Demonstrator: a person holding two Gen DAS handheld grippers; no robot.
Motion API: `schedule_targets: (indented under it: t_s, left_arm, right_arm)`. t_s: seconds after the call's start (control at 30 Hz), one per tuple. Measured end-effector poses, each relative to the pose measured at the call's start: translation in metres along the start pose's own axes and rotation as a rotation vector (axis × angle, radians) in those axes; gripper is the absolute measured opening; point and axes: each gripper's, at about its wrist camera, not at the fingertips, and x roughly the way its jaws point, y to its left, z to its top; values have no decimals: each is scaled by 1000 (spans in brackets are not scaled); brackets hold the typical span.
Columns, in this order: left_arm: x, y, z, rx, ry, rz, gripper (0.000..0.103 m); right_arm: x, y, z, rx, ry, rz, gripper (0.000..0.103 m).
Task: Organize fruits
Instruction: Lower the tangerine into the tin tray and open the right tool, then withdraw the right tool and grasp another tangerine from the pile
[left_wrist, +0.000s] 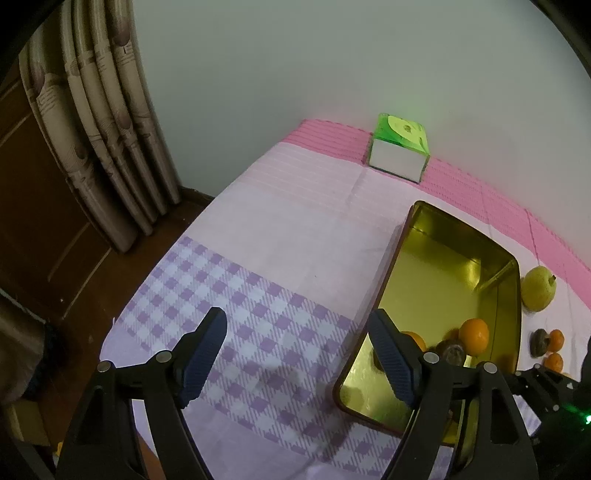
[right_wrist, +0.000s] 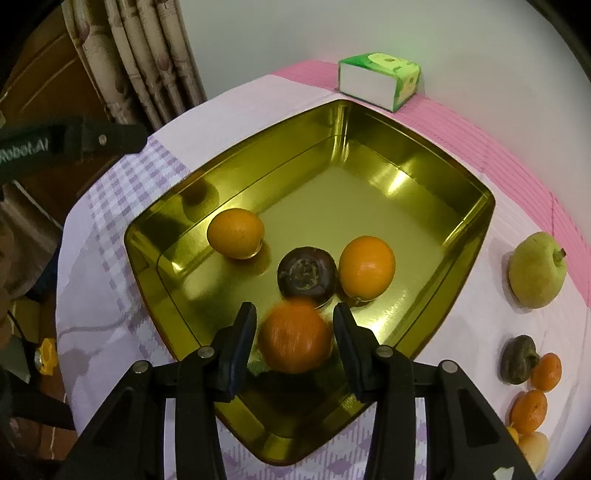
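A gold metal tray (right_wrist: 461, 236) holds two oranges (right_wrist: 235, 232) (right_wrist: 366, 267) and a dark purple fruit (right_wrist: 306, 273). My right gripper (right_wrist: 294, 332) hangs over the tray's near end with its jaws apart. A blurred orange (right_wrist: 295, 338) lies between them, with gaps on both sides. My left gripper (left_wrist: 297, 354) is open and empty over the checked cloth, left of the tray (left_wrist: 388, 280). A green pear (right_wrist: 537, 275), a dark fruit (right_wrist: 517, 360) and small oranges (right_wrist: 546, 371) lie on the cloth right of the tray.
A green and white tissue box (right_wrist: 376, 81) stands at the table's back by the wall. Curtains (left_wrist: 103, 147) and a wooden floor are to the left, past the table edge. The left gripper's arm (right_wrist: 66, 142) shows at the left of the right wrist view.
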Motion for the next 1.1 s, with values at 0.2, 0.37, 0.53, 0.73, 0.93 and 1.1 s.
schedule_targets:
  t_s: [0.2,0.37,0.53,0.73,0.93,1.1]
  left_arm:
    - [0,-3,-1,14,-1,-1,79]
    - [0,-5,-1,20,-3,-1,79]
    - [-1,-6,-2,25,-4,2,79]
    - [-1,-6,-2,26,-6,4,79]
    - [-2,-11,-3,46,-9,4,80]
    - [-1,-15,-4,59,-9,2,80]
  right_arm:
    - [-13,-6,-2,28,-28,8,44]
    - [-30,-15,-8,55,-55,16,45]
    - [-51,-27,-18,84,-92,-1,47]
    - [-81,-53,-36,152,-140,-28,48]
    - [-104,-97,-55,243,-163,-93,48]
    - [-121,-135,-75,325,-175,-159,48]
